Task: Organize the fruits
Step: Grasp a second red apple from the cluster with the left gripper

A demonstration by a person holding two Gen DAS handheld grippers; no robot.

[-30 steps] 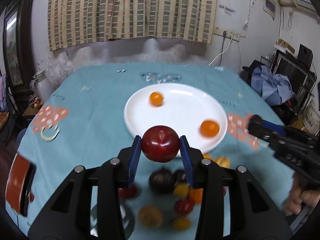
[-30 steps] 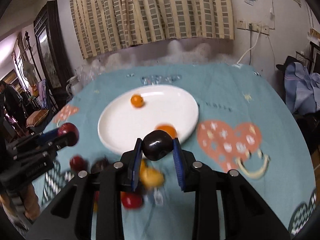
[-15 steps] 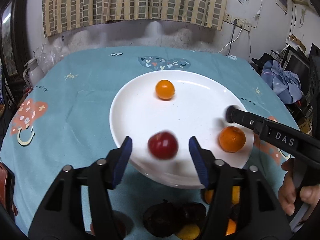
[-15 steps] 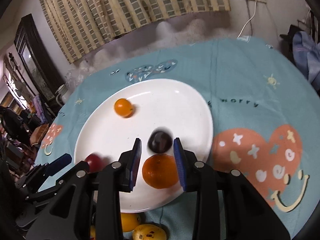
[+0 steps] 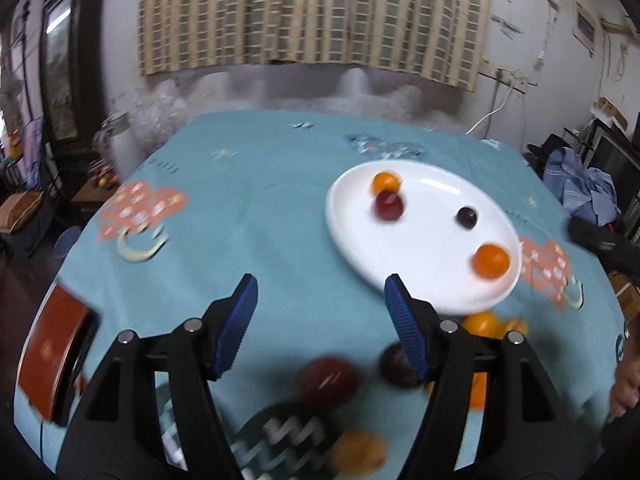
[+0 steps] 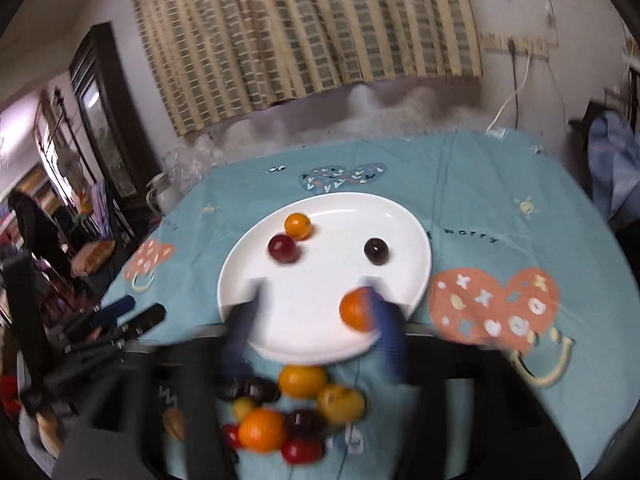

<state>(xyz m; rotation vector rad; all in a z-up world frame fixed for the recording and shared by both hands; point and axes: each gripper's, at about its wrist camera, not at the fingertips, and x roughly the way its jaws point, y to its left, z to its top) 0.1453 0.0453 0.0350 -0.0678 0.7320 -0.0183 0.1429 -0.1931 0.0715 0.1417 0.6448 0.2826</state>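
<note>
The left claw [image 5: 318, 308] has just been opening and now gapes wide with nothing between its blue pads [image 5: 236, 320], tilted downward over bare teal cloth at about 8 o'clock from the white plate [image 5: 404, 268]. The right claw [image 6: 316, 312] is smeared by motion; its jaws have also just been parting and stand apart over the plate's near rim, empty, with a large orange [image 6: 356, 308] lying just beside the right-hand pad at the plate's 5 o'clock. Four fruits sit on the plate: that orange, a dark plum [image 6: 376, 251] near 2 o'clock, and a red apple [image 6: 283, 249] touching or nearly touching a small orange [image 6: 298, 225] at around 10 to 11 o'clock. In the right wrist view the left claw's dark fingers reach in from 9 o'clock, well clear of the plate. At the plate's 6 o'clock, on the surface [image 6: 480, 184], lies the loose heap of fruit [image 6: 288, 412]: oranges, yellow ones, dark plums and small red ones, bunched and touching. In the left wrist view a blurred red fruit [image 5: 328, 380] and a dark one [image 5: 400, 364] show beneath the claw. A reddish-brown object [image 5: 52, 360] sits at the surface's edge near 8 o'clock, and part of a hand [image 5: 628, 384] shows at 4 o'clock.
</note>
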